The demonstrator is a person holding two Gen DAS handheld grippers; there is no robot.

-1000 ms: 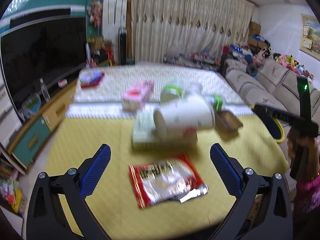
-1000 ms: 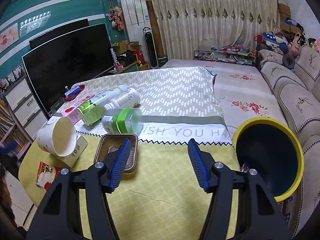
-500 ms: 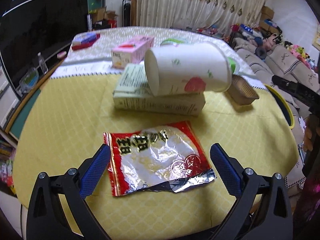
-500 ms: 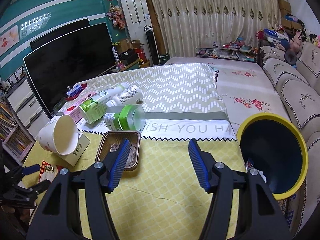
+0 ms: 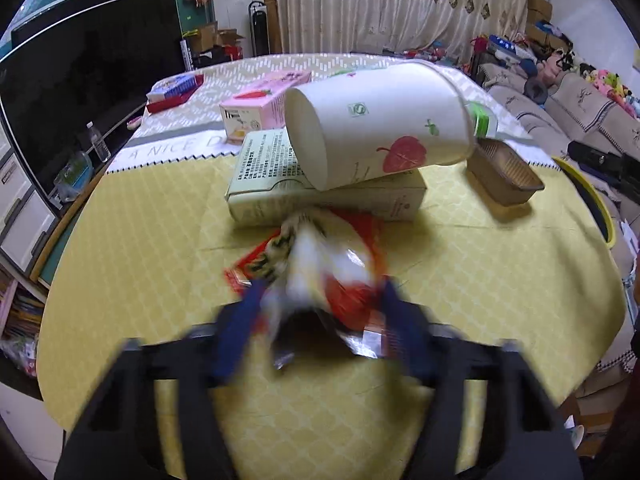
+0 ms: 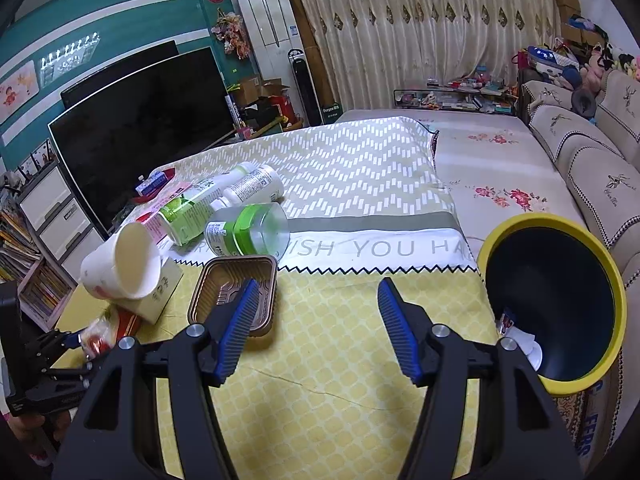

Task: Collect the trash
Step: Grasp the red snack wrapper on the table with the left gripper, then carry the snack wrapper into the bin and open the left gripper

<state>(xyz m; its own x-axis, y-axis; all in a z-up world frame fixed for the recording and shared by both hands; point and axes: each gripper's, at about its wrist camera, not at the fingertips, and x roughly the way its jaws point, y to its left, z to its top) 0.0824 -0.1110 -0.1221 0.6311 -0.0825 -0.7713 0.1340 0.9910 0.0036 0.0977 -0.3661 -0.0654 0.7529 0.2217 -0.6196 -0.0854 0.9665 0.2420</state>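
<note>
The left gripper (image 5: 320, 312) was recorded with its jaws drawn in around a crumpled red-and-silver foil snack wrapper (image 5: 320, 268). The blue ribbed pads (image 5: 240, 328) were seen pressing the wrapper from both sides, and the foil was bunched upward between them. Motion blur covered the jaws, so the firmness of the grip could not be fully judged. The wrapper was located at the near edge of the surface (image 5: 140, 240), which was covered by a yellow quilted cloth with a lattice pattern.

The right gripper (image 6: 316, 324) was held with its jaws wide apart, and nothing was held or touched by them. A brown ridged plastic tray (image 6: 236, 292), rectangular with rounded corners, was seen just behind the left pad.

Just beyond the wrapper, a pale green flat cardboard box (image 5: 280, 184) was lying on the cloth. A white paper cup with a red leaf print (image 5: 380, 128) was resting on its side on top of that box. A clear plastic bottle with a green label (image 6: 248, 232) was lying on its side behind the tray. A round dark bin with a yellow rim (image 6: 552, 308) was placed at the right of the surface, with white scraps visible inside it.
</note>
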